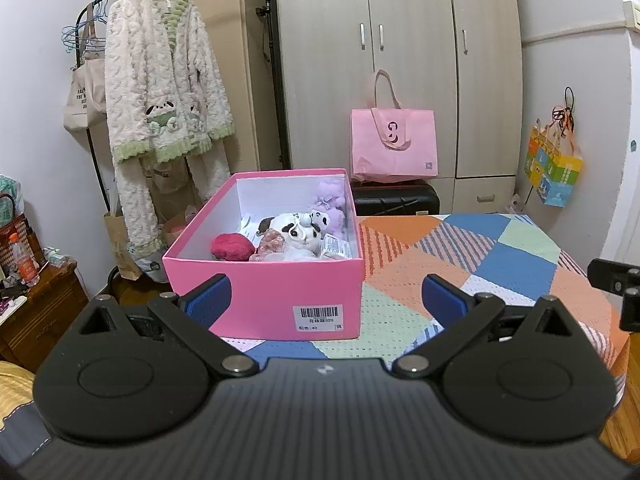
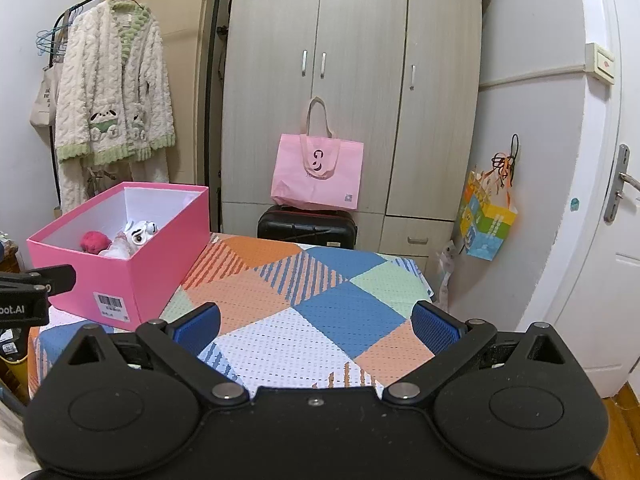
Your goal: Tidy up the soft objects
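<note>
An open pink box [image 1: 276,288] stands on the patchwork table cover [image 1: 480,264]. Inside lie a red fuzzy ball [image 1: 232,246], a black-and-white plush [image 1: 298,232], a purple plush [image 1: 331,200] and a pinkish soft item [image 1: 272,246]. My left gripper [image 1: 326,300] is open and empty, just in front of the box's near wall. In the right wrist view the box [image 2: 132,276] sits at the left, with the red ball [image 2: 95,241] and white plush [image 2: 140,232] showing. My right gripper [image 2: 316,326] is open and empty over the table cover [image 2: 312,300].
A pink tote bag [image 2: 318,172] rests on a black case [image 2: 308,228] before the wardrobe [image 2: 352,80]. A fluffy robe [image 1: 160,80] hangs on a rack at left. A colourful bag [image 2: 486,220] hangs on the door at right. A wooden cabinet [image 1: 36,312] stands left.
</note>
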`<state>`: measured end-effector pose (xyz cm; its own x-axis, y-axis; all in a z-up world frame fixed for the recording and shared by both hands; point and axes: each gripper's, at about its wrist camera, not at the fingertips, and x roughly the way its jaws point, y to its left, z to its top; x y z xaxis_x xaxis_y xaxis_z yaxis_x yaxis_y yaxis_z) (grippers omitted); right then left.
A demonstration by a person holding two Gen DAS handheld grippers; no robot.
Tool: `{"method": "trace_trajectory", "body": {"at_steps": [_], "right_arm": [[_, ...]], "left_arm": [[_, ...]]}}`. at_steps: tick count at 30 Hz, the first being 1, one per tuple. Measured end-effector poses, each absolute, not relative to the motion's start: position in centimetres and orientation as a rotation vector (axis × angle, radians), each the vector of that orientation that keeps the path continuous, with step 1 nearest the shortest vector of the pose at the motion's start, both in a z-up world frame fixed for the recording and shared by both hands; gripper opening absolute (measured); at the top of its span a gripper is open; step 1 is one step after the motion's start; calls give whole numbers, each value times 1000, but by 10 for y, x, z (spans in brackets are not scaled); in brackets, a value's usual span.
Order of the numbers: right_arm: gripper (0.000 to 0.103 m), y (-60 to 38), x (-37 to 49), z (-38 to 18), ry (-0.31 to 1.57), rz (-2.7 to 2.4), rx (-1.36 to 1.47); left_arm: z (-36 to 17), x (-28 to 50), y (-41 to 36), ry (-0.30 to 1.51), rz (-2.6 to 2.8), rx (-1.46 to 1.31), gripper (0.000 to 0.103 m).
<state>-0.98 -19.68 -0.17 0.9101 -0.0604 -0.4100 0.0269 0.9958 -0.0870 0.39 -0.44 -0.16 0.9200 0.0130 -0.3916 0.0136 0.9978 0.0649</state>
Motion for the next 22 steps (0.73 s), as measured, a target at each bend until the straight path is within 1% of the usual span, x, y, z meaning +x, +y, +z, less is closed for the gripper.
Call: {"method": "trace_trajectory", "body": {"at_steps": [22], "right_arm": [[103, -200, -2, -3, 432, -67, -82]], "left_arm": [[-2, 2, -2, 382, -2, 52, 103]]}}
